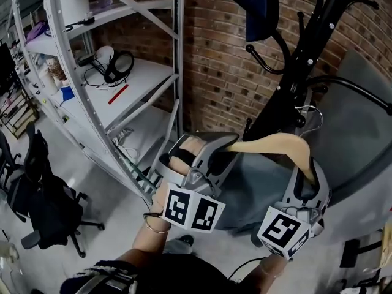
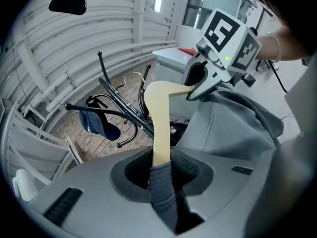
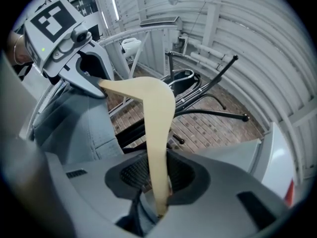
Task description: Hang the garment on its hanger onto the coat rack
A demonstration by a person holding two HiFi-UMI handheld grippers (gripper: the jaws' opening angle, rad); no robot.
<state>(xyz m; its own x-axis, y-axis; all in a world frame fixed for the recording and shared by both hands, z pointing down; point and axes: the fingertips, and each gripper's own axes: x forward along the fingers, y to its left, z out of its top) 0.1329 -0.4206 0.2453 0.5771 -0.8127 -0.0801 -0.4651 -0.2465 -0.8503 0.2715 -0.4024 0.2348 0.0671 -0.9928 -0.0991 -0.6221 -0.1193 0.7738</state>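
Note:
A pale wooden hanger (image 1: 275, 144) carries a grey garment (image 1: 257, 195) and is held level in front of the black coat rack (image 1: 306, 60). Its wire hook (image 1: 312, 118) stands close to the rack's pole, below the upper pegs. My left gripper (image 1: 231, 141) is shut on the hanger's left arm together with a fold of grey cloth (image 2: 161, 192). My right gripper (image 1: 309, 169) is shut on the right arm (image 3: 157, 148). In the left gripper view the hanger (image 2: 161, 128) runs up to the right gripper (image 2: 198, 90). In the right gripper view the left gripper (image 3: 94, 86) clamps the far end.
A navy cap (image 1: 257, 8) hangs on an upper peg of the rack. White metal shelving (image 1: 110, 84) with headphones (image 1: 116, 66) stands at the left before a brick wall (image 1: 214, 60). A black office chair (image 1: 43, 195) is on the floor, lower left. A grey panel (image 1: 361, 127) stands right.

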